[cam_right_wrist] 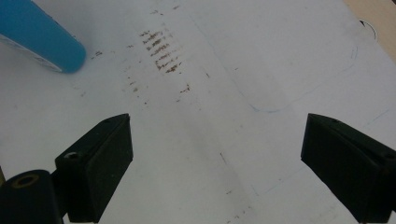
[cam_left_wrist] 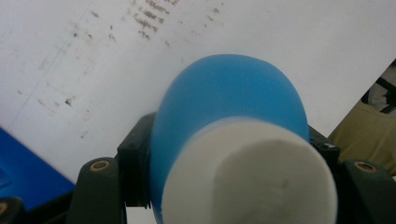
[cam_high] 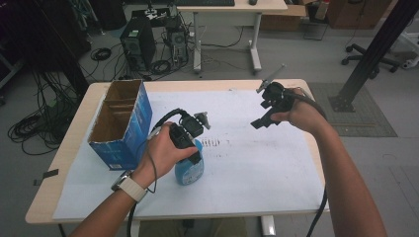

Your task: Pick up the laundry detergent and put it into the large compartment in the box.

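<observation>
Now my left gripper (cam_high: 190, 148) is clamped on the blue bottle (cam_high: 189, 170) standing on the white paper (cam_high: 257, 163) beside the open box (cam_high: 121, 123), my right gripper (cam_high: 269, 111) waits with jaws apart, so next I probably lift the bottle straight and carefully.

Lighting: we note even, soft overhead light, with the large white paper sheet (cam_high: 257, 163) brightest on the pale wooden desk (cam_high: 74, 148); room corners fall dim. Shadows: faint. Focus: the blue plastic bottle with its white cap (cam_left_wrist: 243, 177) blurs close up; we see the black tongs (cam_right_wrist: 215, 172) mildly soft.
</observation>
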Motion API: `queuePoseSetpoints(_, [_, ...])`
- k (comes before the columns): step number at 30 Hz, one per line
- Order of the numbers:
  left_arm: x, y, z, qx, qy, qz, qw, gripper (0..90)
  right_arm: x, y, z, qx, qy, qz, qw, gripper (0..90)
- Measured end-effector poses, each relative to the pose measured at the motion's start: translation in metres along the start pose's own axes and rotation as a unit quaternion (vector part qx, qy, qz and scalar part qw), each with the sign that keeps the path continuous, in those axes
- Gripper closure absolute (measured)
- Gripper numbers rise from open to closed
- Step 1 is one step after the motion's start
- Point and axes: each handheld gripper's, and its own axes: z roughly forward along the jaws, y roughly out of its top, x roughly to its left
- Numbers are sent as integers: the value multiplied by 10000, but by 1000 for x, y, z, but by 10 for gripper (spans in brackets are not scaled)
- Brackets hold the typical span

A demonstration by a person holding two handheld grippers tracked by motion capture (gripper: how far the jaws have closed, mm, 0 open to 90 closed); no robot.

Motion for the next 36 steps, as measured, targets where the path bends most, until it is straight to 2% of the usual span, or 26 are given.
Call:
queuePoseSetpoints(8, [0, 0, -12, -61, 18, -61, 10000, 368, 1, 0, 0, -29, 3, -10, 10000, 90])
queuePoseSetpoints(19, [0, -1, -22, -16, 102, -115, 9999, 368, 2, -1, -1, -49, -2, -13, 10000, 90])
queuePoseSetpoints(32, [1, -3, -37, -64, 149, -272, 9995, 368, 3, -2, -4, -94, -12, -21, 10000, 90])
queuePoseSetpoints(36, [1, -4, -41, -78, 166, -260, 9995, 369, 4, -2, -4, -99, -5, -27, 9999, 93])
